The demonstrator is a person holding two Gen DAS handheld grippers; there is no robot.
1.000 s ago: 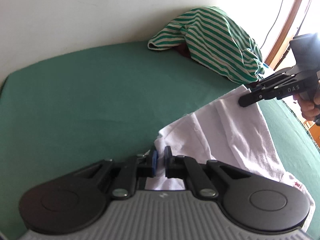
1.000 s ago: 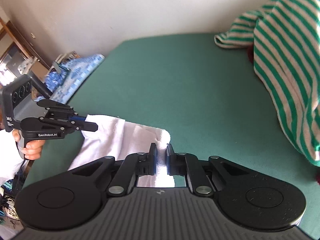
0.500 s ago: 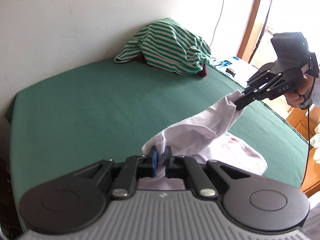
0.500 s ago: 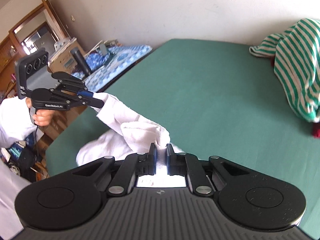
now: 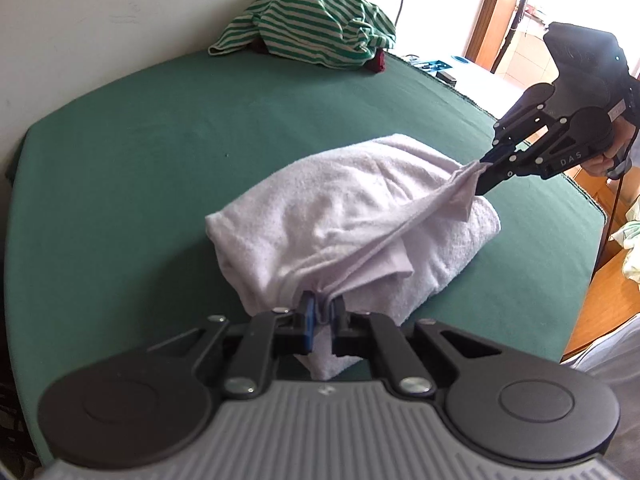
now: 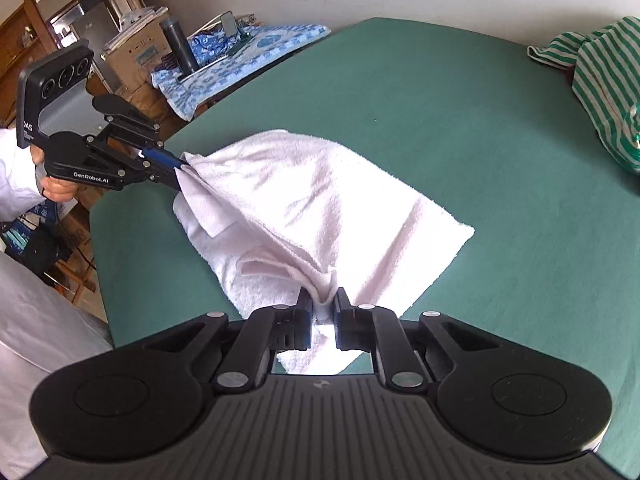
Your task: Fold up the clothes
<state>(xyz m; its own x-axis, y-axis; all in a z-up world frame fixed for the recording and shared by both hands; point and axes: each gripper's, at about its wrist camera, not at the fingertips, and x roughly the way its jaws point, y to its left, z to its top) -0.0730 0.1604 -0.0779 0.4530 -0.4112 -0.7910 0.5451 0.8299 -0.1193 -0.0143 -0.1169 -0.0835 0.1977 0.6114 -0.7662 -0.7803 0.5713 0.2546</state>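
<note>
A white towel-like cloth [image 5: 352, 216] [image 6: 320, 208] lies doubled over on the green tabletop [image 5: 160, 128]. My left gripper [image 5: 320, 312] is shut on one corner of it at the near side. My right gripper [image 6: 323, 304] is shut on the opposite corner. Each gripper shows in the other's view: the right one [image 5: 482, 170] at the right, the left one [image 6: 182, 168] at the left, both pinching cloth. A taut fold edge runs between the two held corners, above the lower layer.
A green-and-white striped garment [image 5: 312, 32] [image 6: 600, 80] is heaped at the far side by the wall. A blue patterned cloth [image 6: 248, 52] covers furniture beyond the table's left edge, with cardboard boxes [image 6: 132, 56]. A wooden floor [image 5: 600, 300] lies off the right edge.
Both grippers carried their corners across the table, folding the cloth over itself. It went from a spread, hanging sheet to a doubled bundle resting on the tabletop.
</note>
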